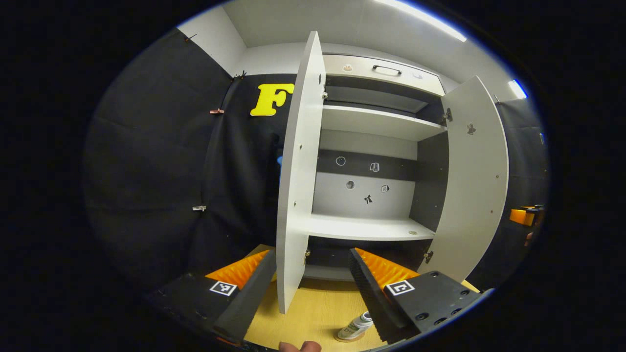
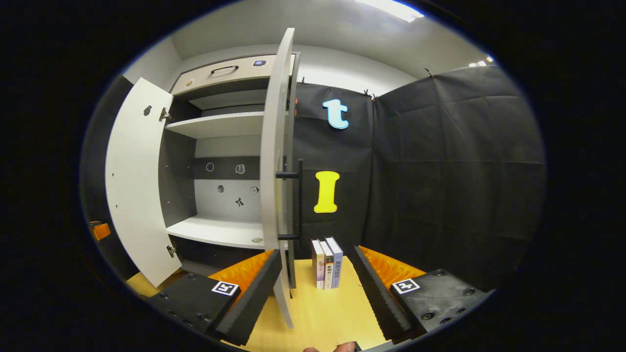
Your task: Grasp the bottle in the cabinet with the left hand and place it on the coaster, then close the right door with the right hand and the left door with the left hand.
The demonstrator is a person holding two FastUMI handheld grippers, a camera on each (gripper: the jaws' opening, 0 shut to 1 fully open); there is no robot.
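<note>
Both cabinet point(image 1: 371, 225) doors open; left door point(image 1: 298, 176) edge-on between left tool point(image 1: 313, 274) fingers, untouched, tool spread; right door point(image 2: 276, 171) edge-on between right tool point(image 2: 318, 281) fingers, also spread, contact unclear; bottle point(image 1: 356, 326) on surface point(image 1: 313, 308), apparently on coaster point(image 1: 348, 338); books point(image 2: 326, 263) beyond right door.

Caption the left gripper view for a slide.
Open left claw faces the cabinet's left door edge-on; bottle already on the coaster, both doors open.
</note>
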